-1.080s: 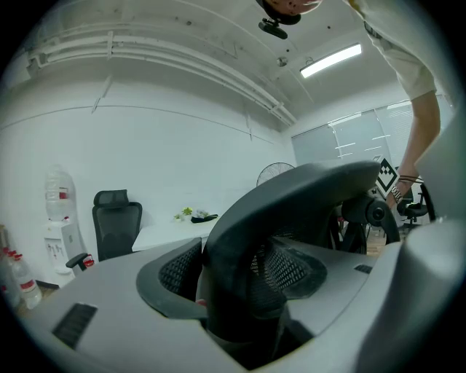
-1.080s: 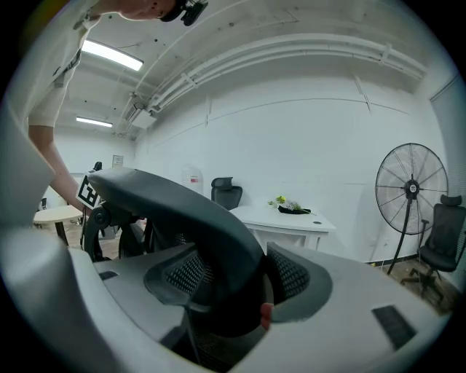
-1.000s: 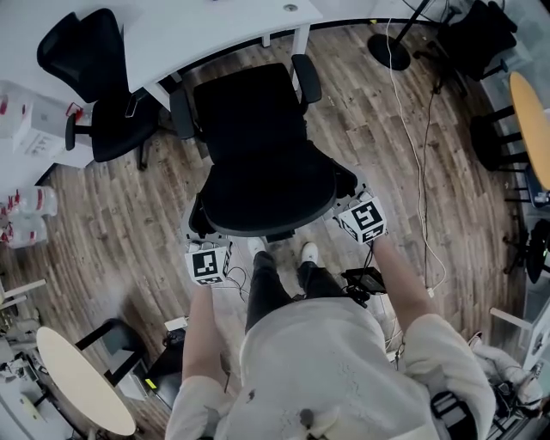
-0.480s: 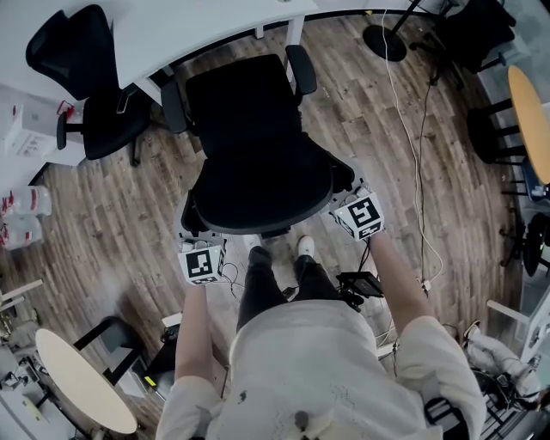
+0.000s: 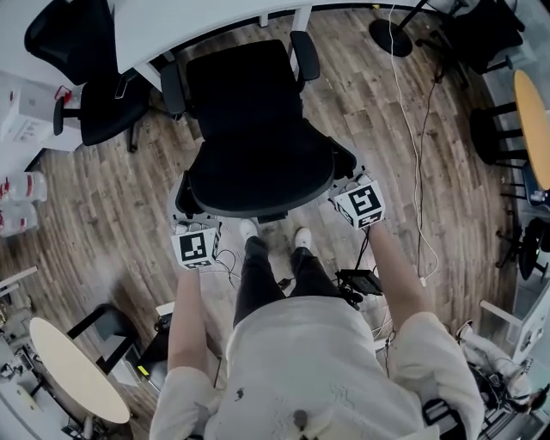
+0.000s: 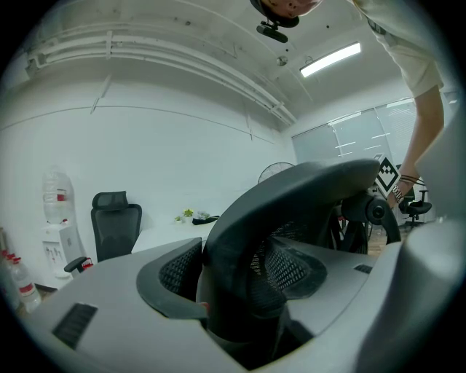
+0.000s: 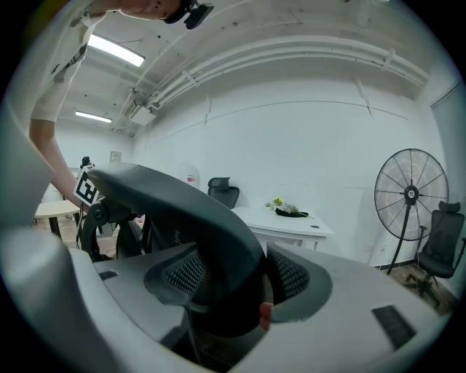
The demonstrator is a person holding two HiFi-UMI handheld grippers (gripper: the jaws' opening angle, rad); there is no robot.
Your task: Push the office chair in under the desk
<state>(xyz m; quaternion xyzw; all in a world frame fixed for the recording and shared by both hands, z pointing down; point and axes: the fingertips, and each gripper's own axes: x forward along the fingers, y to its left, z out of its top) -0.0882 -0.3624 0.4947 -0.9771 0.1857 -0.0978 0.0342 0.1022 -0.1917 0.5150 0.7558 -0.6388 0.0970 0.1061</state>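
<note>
Both grips look solid. The left hand-held gripper [image 5: 186, 225] and the right hand-held gripper [image 5: 343, 186] each have their jaws closed down on the curved top rim of the black mesh office chair [image 5: 258, 163]. One sits at each end of the backrest, and in both gripper views the dark rim fills the whole gap between the jaws.

The chair is in the upper middle of the head view. The front of the seat is just reaching the edge of the white desk [image 5: 198, 26] that runs along the top of the frame. Most of the seat is out over the wood-plank floor [image 5: 103, 215], so I'd say the push is under way with plenty left to go.

How I'd handle it:
- Push evenly with both sides. One side leading would probably swing the chair on its castors, and it already sits a bit angled to the desk edge.
- Watch the armrest at the top of the frame. It's close to the white desk leg [image 5: 301, 19] and looks like the likeliest snag.
- The other armrest is near a second black chair [image 5: 94, 94] parked at upper left, so don't drift that way.
- Drive forward rather than down. Leaning on the rim could just recline the backrest.
- The person's white shoes [image 5: 247, 228] are right behind the chair's base, so take small steps.
</note>
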